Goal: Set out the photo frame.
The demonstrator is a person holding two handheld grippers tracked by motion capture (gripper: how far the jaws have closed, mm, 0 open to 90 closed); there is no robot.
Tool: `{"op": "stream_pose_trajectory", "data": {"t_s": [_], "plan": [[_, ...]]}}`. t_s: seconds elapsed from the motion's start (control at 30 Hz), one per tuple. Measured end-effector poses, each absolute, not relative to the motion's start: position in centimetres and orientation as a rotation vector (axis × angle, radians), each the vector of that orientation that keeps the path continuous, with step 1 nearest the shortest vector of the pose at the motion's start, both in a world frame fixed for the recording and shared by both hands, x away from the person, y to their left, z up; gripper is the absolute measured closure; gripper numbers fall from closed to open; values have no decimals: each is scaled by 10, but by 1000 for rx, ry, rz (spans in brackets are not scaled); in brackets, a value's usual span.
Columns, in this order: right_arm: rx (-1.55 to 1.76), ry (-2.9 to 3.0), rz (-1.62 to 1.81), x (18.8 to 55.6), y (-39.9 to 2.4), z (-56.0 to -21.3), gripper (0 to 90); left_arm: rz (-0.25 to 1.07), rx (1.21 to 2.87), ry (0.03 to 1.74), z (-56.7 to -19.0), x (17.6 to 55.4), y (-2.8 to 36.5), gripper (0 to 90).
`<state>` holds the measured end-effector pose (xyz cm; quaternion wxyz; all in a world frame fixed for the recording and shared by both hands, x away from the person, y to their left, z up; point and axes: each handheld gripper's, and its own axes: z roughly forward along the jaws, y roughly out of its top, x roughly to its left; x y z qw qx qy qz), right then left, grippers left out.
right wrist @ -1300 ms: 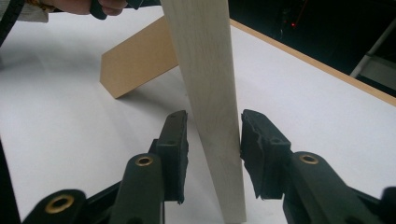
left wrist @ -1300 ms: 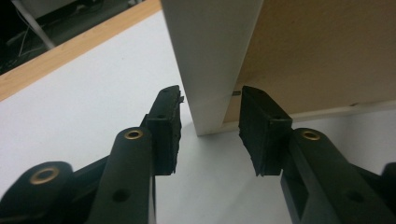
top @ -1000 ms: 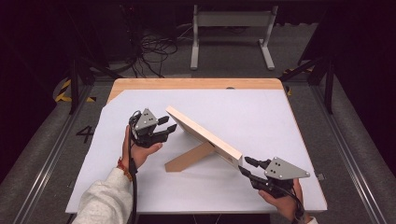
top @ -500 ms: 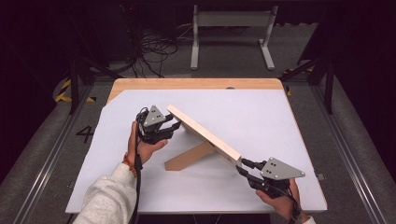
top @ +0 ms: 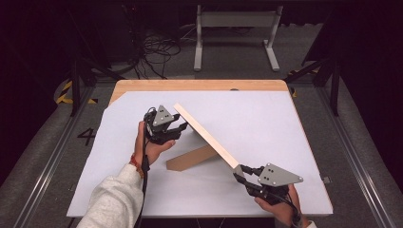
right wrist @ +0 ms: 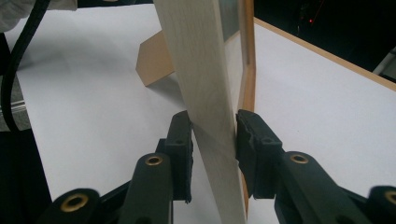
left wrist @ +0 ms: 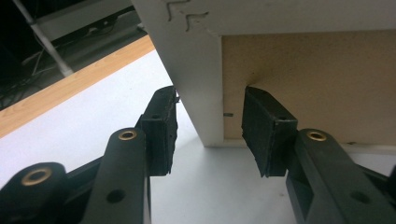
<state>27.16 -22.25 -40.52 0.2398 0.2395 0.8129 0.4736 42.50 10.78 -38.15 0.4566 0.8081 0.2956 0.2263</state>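
- Two grippers work one thing: a picture frame (top: 205,134) standing on edge on the white table cover (top: 266,118), propped by its brown easel leg (top: 190,159).
- My right gripper (top: 239,172) is clamped on the frame's near end; in the right gripper view both pads press the pale wood rail (right wrist: 205,93), so I judge this hold keeps the frame upright and steady.
- My left gripper (top: 178,129) sits at the far end with jaws apart. In the left gripper view the white frame corner (left wrist: 198,84) stands between the pads without contact on either, though one pad (left wrist: 264,128) is close to the brown backing (left wrist: 317,84). It is probably placed to take that end next.
- Long axis: the frame runs diagonally across the table, from the far end by my left hand (top: 149,145) to the near right end.
- Facing: the backing and leg face the near left side; the front faces away, towards the far right, as best I can tell.
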Motion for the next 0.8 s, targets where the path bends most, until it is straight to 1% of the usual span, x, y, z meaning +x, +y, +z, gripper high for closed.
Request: {"op": "stream_pose_trajectory", "data": {"t_s": [0.07, 0.1, 0.13, 0.17, 0.23, 0.33, 0.5, 0.57, 0.63, 0.7, 0.77, 0.8], "plan": [[656, 2230, 1293, 270, -220, -405, 674, 542, 1991, 727, -381, 426, 105, 542], [649, 2236, 1301, 270, -218, -405, 676, 515, 1990, 711, -381, 426, 104, 557], [643, 2241, 1304, 269, -217, -405, 677, 524, 2007, 688, -381, 424, 97, 554], [631, 2249, 1306, 267, -213, -405, 680, 533, 2017, 677, -380, 424, 94, 574], [620, 2248, 1282, 266, -209, -405, 687, 534, 2024, 659, -380, 422, 88, 583], [620, 2248, 1291, 266, -206, -405, 691, 512, 2023, 643, -382, 421, 81, 583], [628, 2241, 1292, 266, -202, -407, 690, 512, 2044, 631, -385, 421, 74, 582], [635, 2237, 1290, 266, -201, -408, 681, 519, 2041, 631, -385, 421, 74, 580], [633, 2248, 1297, 267, -201, -409, 636, 496, 2024, 636, -386, 422, 77, 561], [630, 2251, 1294, 266, -200, -409, 625, 495, 2020, 637, -385, 422, 79, 559], [619, 2260, 1303, 266, -202, -408, 624, 501, 2010, 637, -383, 420, 82, 561], [613, 2264, 1313, 266, -205, -407, 643, 499, 2001, 634, -382, 419, 83, 565]]}}
